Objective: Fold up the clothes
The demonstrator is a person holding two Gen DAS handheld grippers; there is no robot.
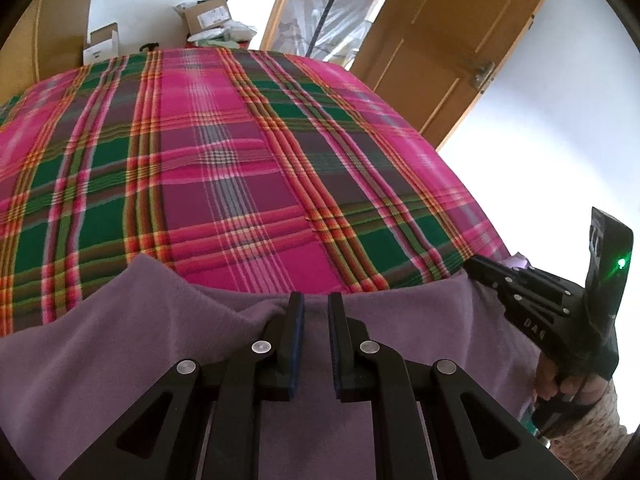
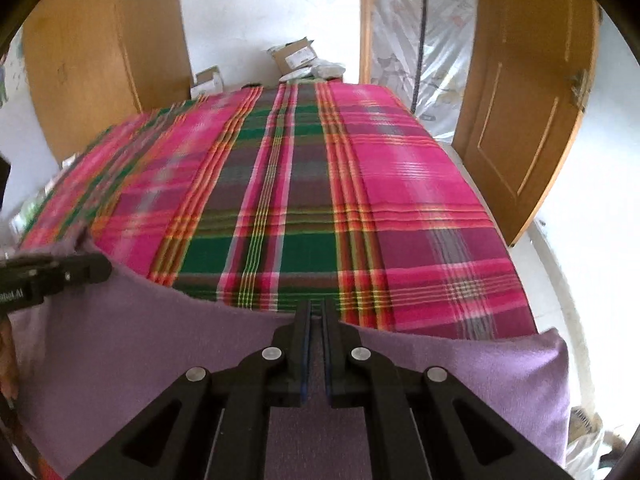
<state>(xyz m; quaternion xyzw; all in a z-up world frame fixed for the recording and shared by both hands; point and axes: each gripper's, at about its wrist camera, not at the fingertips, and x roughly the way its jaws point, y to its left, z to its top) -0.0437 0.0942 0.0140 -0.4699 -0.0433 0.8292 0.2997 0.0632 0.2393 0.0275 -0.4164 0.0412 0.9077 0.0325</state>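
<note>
A purple fleece garment (image 1: 120, 340) hangs across the near edge of the bed, its top hem stretched between my two grippers. In the left wrist view my left gripper (image 1: 316, 304) is shut on the hem, and the cloth bunches beside the left finger. My right gripper (image 1: 486, 270), held by a hand, grips the same hem at the far right. In the right wrist view my right gripper (image 2: 316, 312) is shut on the garment (image 2: 480, 368), with a thin strip of cloth between the pads. My left gripper (image 2: 96, 268) holds the hem at the left edge.
A pink, green and orange plaid blanket (image 1: 248, 160) covers the bed ahead. Cardboard boxes (image 1: 208, 16) sit on the floor beyond the far end. A wooden door (image 1: 452, 40) stands open at the right, beside a plastic-covered doorway (image 2: 420, 40). A wooden panel (image 2: 100, 48) stands at the left.
</note>
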